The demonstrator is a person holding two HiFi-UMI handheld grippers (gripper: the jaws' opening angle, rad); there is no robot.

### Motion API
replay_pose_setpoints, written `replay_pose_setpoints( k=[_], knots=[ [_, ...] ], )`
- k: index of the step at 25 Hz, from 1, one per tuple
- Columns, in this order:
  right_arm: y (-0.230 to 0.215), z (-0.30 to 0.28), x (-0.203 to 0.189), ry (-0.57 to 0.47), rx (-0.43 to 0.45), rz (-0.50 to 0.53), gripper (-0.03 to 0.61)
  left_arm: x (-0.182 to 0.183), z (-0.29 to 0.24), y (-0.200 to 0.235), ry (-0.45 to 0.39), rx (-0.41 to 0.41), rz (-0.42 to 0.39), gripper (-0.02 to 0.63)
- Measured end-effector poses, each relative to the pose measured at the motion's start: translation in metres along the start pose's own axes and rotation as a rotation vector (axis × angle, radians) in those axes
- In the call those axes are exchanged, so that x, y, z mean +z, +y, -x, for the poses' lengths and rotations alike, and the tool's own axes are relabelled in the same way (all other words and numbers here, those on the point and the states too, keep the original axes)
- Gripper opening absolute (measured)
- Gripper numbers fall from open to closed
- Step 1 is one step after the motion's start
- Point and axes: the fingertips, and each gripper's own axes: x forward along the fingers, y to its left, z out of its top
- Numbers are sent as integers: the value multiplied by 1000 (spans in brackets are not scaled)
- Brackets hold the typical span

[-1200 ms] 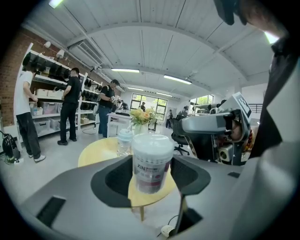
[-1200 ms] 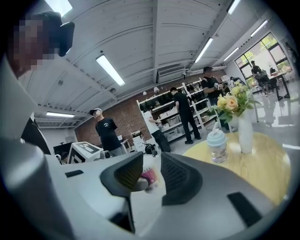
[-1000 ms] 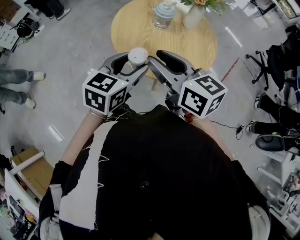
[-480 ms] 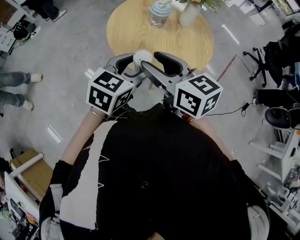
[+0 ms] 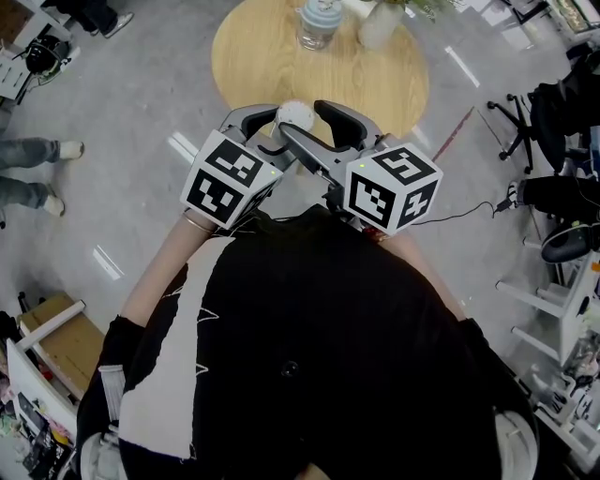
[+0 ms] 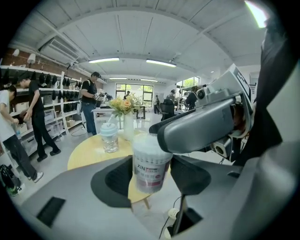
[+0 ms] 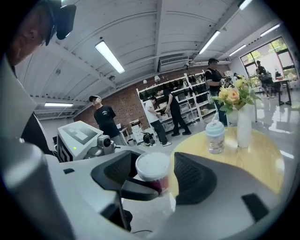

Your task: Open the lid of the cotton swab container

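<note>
From overhead only the white top of the cotton swab container (image 5: pixel 294 114) shows; its body is hidden. The jar (image 5: pixel 319 22) and vase (image 5: pixel 375 26) on the round table (image 5: pixel 272 67) are cut off by the top edge. In the left gripper view the container's label (image 6: pixel 149 172) is blurred past its first letters
</note>
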Motion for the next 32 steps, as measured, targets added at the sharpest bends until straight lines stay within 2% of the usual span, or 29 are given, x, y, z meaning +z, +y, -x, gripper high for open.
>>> replay_pose_setpoints(
  k=[7,10,14,28,32],
  knots=[
    [-4,-2,-10,48,-14,8,294,0,-5,-9,31,-27,-42,264],
    [-7,-3,-12,62,-23,5,268,-1,-7,-11,39,-37,-44,264],
    [-8,-5,-14,80,-24,-4,267,-3,-7,-9,53,-37,-52,264],
    [-10,-5,-12,54,6,-106,258,-1,-5,-7,21,-23,-56,261],
    [-9,-4,-9,42,16,-178,258,-1,-3,-7,14,-25,-45,259]
  ],
)
